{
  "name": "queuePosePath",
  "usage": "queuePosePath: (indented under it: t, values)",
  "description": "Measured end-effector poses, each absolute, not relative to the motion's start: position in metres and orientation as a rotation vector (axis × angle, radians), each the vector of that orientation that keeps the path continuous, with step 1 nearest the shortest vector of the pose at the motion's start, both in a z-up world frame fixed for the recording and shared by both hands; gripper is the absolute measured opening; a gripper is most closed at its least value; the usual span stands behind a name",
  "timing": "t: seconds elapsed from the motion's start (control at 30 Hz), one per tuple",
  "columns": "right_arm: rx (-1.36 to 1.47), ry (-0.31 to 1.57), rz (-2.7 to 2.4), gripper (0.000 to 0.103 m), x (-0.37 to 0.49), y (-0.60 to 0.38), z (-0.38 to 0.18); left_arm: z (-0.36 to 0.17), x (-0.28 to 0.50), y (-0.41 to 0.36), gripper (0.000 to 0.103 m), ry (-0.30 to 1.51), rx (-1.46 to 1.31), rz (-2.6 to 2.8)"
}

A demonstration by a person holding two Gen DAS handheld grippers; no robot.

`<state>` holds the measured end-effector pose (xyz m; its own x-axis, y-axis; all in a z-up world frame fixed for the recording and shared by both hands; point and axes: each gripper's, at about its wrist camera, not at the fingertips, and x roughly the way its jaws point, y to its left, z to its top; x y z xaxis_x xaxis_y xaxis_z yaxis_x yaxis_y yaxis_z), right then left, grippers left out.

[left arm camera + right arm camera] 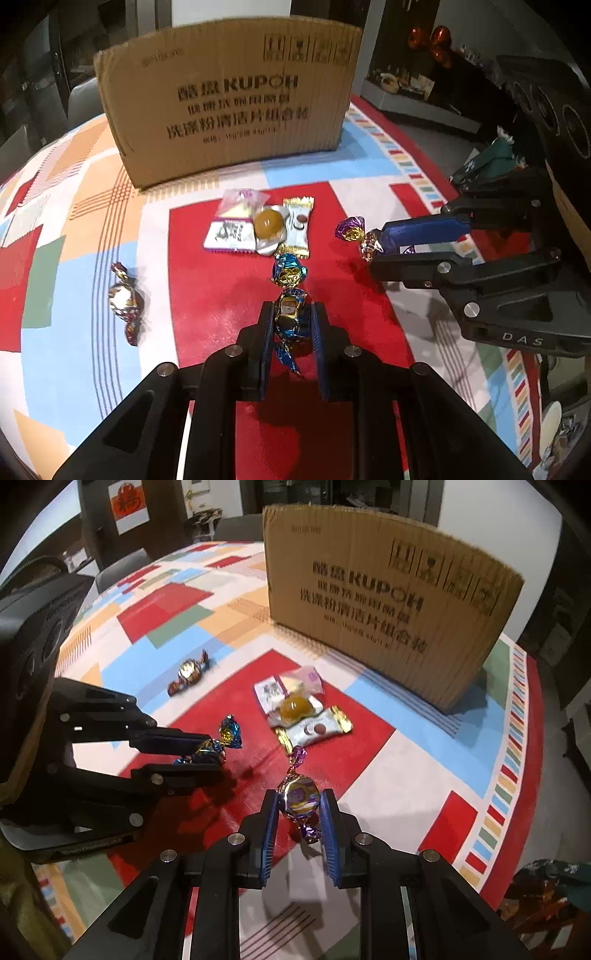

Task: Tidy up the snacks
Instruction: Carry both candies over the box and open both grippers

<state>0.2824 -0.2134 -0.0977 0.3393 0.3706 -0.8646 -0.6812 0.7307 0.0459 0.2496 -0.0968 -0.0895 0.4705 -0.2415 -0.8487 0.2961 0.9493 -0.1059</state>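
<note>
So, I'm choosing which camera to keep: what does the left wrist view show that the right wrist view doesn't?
Only the left wrist view: the left gripper head-on, shut on the blue candy, and orange balloons.

Only the right wrist view: the right gripper head-on, shut on the purple candy, and a red wall poster.

Both: the cardboard box, the snack packets and a loose red candy.

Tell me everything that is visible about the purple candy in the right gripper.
The purple candy is a rounded sweet in shiny foil, purple and gold, with a label on its front. Both ends are twisted: one purple twist points away toward the box, the other hangs near the camera. The right gripper is shut on it, its blue pads pressing each side. The candy sits low over the red patch of the tablecloth; whether it touches the cloth I cannot tell.
</note>
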Motion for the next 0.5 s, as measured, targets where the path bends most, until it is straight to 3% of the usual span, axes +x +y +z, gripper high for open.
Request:
queuePosePath:
  t: [0.5]
  values:
    - [-0.231,0.896,0.606,0.024,0.271,-0.206,-0.034,-0.014,0.251,-0.070,0.020,0.849,0.044,-0.338]
